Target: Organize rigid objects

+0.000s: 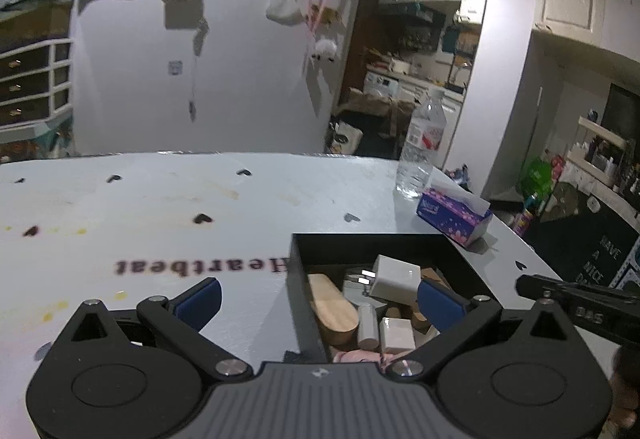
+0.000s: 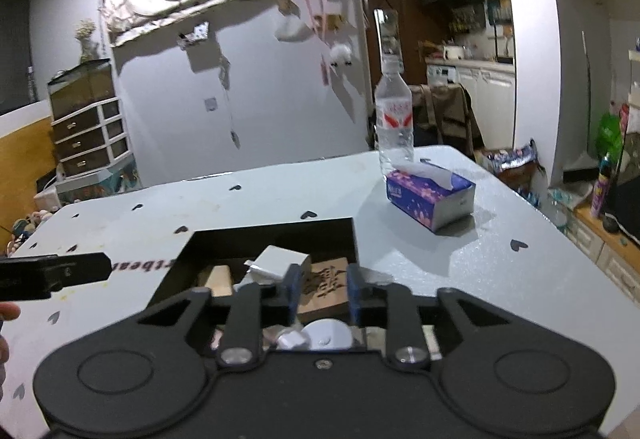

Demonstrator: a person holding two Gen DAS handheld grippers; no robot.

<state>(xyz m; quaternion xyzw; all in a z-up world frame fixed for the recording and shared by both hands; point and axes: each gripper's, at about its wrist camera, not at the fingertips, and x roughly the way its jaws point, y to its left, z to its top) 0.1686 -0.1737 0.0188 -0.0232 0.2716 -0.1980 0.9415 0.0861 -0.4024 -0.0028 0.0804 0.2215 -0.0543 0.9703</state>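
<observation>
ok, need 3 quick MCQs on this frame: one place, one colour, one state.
1. Where is the white charger?
A. in the black box
B. on the tissue box
C. beside the bottle

2. Colour of the tissue box?
A. green
B. purple
C. red

3. Left gripper fingers?
A. closed on a block
B. spread wide, empty
C. out of view

Answers: 1 A, it lies on the pile inside the box; 2 B, purple floral print; 3 B, the blue pads stand far apart with nothing between.

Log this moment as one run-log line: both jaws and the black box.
left gripper: jaws wide, empty | right gripper: jaws part open, empty | black box: holds white charger, wooden pieces
</observation>
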